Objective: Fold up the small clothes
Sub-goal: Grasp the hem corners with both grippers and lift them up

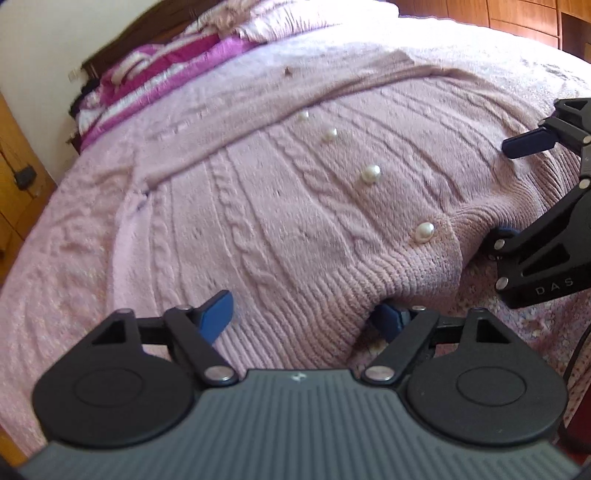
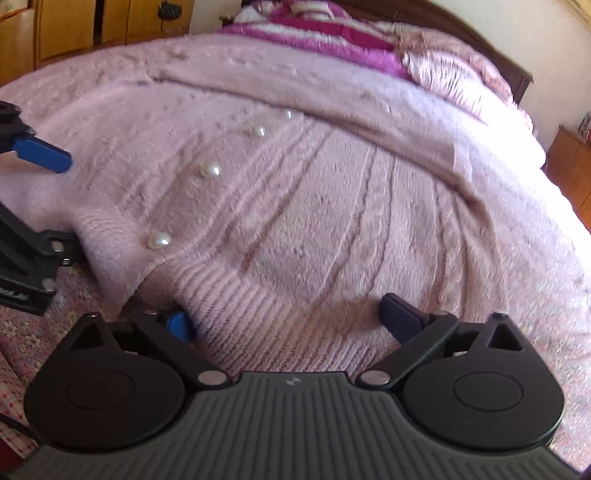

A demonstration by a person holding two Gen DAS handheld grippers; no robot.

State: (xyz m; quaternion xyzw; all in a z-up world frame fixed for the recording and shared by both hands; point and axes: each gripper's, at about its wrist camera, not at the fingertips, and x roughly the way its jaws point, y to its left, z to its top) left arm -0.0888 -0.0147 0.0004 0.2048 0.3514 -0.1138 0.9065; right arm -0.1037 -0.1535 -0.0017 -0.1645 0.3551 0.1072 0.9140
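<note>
A pink cable-knit cardigan (image 1: 295, 221) with pearl buttons (image 1: 370, 173) lies flat on the bed, ribbed hem toward me; it also fills the right wrist view (image 2: 332, 221). My left gripper (image 1: 303, 314) is open, its blue fingertips (image 1: 218, 314) straddling the hem, one above the knit and one under its edge. My right gripper (image 2: 291, 317) is open the same way at the hem's other part, with one fingertip (image 2: 399, 314) on top. The right gripper shows in the left view (image 1: 517, 184), the left gripper in the right view (image 2: 44, 192).
A pink textured bedspread (image 1: 55, 258) covers the bed. Magenta-and-white striped bedding (image 1: 155, 74) and pillows lie at the headboard. Wooden cupboards (image 2: 74, 29) stand beside the bed. A floral sheet (image 2: 37, 332) shows at the near edge.
</note>
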